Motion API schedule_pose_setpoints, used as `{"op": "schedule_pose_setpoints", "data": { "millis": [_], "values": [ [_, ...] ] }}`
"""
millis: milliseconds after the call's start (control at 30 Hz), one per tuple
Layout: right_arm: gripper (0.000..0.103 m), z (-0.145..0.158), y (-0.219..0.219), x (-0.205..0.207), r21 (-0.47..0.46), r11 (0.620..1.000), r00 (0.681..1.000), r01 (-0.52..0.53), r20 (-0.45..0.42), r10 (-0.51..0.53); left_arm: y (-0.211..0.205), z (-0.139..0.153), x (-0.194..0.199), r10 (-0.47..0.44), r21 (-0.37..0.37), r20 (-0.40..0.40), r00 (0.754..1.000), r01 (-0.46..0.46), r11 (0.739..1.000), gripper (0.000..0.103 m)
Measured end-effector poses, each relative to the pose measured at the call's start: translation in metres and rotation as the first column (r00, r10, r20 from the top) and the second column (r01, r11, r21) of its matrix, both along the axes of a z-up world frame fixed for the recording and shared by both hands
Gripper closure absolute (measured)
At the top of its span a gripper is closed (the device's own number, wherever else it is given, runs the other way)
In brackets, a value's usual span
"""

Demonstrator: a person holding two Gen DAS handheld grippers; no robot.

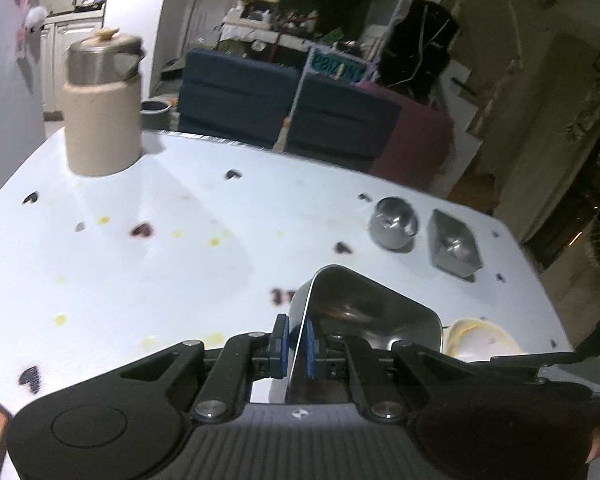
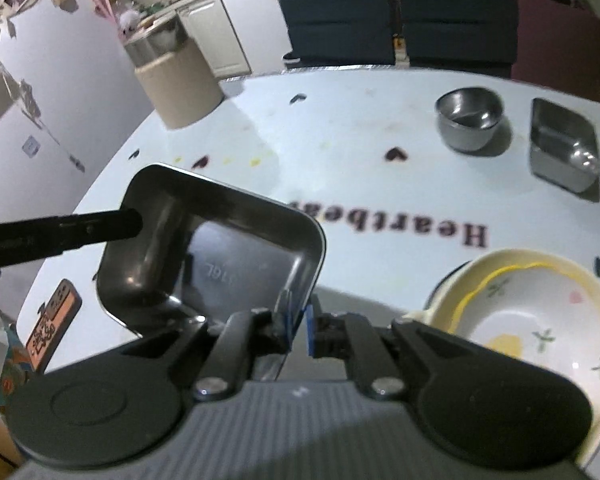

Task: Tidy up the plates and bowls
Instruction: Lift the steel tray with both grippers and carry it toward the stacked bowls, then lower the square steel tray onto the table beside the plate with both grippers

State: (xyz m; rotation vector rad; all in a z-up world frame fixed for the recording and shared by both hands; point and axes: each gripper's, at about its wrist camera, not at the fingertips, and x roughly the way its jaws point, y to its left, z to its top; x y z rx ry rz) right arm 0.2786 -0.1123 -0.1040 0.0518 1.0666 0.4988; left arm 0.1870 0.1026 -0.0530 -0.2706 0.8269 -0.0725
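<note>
A rectangular steel tray (image 1: 364, 312) (image 2: 212, 256) is held tilted above the white table (image 1: 180, 264). My left gripper (image 1: 296, 344) is shut on one of its rims, with the blue pads on either side of the wall. My right gripper (image 2: 299, 322) is shut on the opposite rim; in the right wrist view the left gripper's black finger (image 2: 80, 232) reaches the tray's far left edge. A cream bowl with flower prints (image 2: 540, 320) (image 1: 480, 340) sits just right of the tray. Farther back stand a round steel bowl (image 2: 470, 122) (image 1: 394, 222) and a small rectangular steel tray (image 2: 562, 144) (image 1: 454, 244).
A tall beige container with a steel lid (image 1: 102, 108) (image 2: 176, 76) stands at the table's far left corner. Dark blue chairs (image 1: 236, 92) line the far edge. An orange card with a QR code (image 2: 52, 324) lies near the left front edge. Heart prints and lettering mark the tabletop.
</note>
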Motion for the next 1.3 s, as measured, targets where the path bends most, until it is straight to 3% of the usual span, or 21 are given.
{"op": "schedule_pose_setpoints", "data": {
  "millis": [300, 533, 800, 1300],
  "values": [
    [0.096, -0.026, 0.024, 0.008, -0.029, 0.999, 0.997, -0.016, -0.071, 0.014, 0.013, -0.035, 0.008, -0.02, 0.051, -0.148, 0.989, 0.027, 0.998, 0.094],
    [0.096, -0.04, 0.042, 0.013, 0.01, 1.0, 0.994, -0.022, -0.111, 0.023, 0.029, -0.049, 0.009, 0.026, 0.088, -0.197, 0.98, -0.009, 0.996, 0.094],
    [0.096, -0.055, 0.054, 0.017, 0.025, 0.999, 0.989, -0.031, -0.144, 0.034, 0.042, -0.056, 0.014, 0.067, 0.099, -0.219, 0.974, -0.046, 0.994, 0.094],
    [0.094, -0.061, 0.042, 0.03, 0.099, 0.993, 0.986, 0.058, -0.162, -0.041, 0.039, -0.071, 0.035, 0.081, 0.136, -0.227, 0.971, -0.051, 0.989, 0.093]
  ]
}}
